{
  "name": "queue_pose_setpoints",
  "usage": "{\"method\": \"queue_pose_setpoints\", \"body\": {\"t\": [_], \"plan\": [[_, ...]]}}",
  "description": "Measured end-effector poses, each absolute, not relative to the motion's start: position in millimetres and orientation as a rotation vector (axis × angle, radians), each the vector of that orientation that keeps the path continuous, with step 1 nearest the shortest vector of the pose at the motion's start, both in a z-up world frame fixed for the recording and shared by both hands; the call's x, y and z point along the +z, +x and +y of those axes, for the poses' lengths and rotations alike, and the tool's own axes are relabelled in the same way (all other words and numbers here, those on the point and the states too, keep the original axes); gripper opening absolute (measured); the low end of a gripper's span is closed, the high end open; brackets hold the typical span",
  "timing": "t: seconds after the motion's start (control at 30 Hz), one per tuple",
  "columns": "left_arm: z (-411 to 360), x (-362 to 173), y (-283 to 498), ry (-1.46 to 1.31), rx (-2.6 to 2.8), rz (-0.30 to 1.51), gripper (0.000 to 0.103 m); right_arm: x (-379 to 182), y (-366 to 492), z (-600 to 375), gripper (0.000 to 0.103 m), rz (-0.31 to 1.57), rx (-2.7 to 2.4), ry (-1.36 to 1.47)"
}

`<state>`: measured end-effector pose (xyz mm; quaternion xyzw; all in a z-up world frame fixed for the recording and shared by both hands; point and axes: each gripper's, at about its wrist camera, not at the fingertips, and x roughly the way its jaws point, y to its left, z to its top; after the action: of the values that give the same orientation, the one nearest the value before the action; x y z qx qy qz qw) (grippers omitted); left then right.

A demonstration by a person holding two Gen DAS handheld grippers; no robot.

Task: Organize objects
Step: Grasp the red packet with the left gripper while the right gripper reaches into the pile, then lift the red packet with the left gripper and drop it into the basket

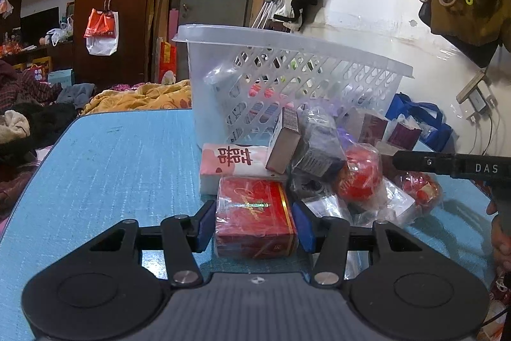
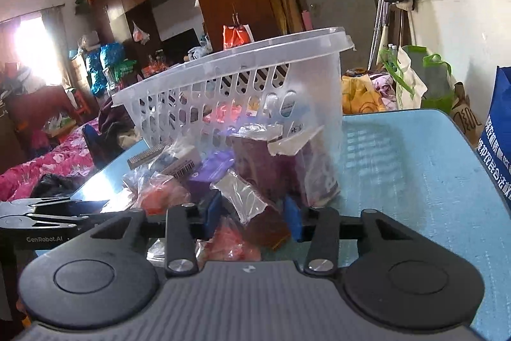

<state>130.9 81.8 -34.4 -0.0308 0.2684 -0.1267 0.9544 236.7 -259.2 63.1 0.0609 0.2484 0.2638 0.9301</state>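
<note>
The left gripper (image 1: 254, 221) has its jaws closed on a red box (image 1: 254, 218) wrapped in clear film, one blue pad against each side; the box sits on the blue bench (image 1: 105, 168) at the near edge of a heap of small packets. Just behind it lies a pink-and-white tissue pack (image 1: 230, 163), and a matchbox (image 1: 284, 143) leans tilted over that pack. A dark box in a clear bag (image 1: 319, 152) and a red packet in crinkled film (image 1: 362, 176) crowd the right side, so the way past the red box is blocked by the heap. Behind everything stands the white slotted basket (image 1: 287, 79), with some things already inside it (dim shapes through the slots).

The right gripper (image 2: 252, 218) comes at the same heap from the other side. Its jaws stand narrow around a brown packet in clear film (image 2: 266, 227); whether the pads press on it I cannot tell. Beyond it a maroon box in plastic (image 2: 287, 168) leans against the basket (image 2: 223, 85) wall.

Only the left wrist view shows the red box and the tissue pack clearly, and the right gripper's arm entering from the right. Only the right wrist view shows the bare stretch of bench (image 2: 415, 168) beside the basket, a blue bag (image 2: 498, 149) at the far edge, and the left gripper's body low on the left.
</note>
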Motion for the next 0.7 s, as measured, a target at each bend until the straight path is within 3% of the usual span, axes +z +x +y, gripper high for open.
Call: {"method": "queue_pose_setpoints", "body": {"t": [0.7], "plan": [[78.6, -24.4, 111.2, -0.01, -0.225, 0.458, 0.054, 73.0, 222.4, -271.5, 0.04, 0.369, 0.561, 0.183]]}}
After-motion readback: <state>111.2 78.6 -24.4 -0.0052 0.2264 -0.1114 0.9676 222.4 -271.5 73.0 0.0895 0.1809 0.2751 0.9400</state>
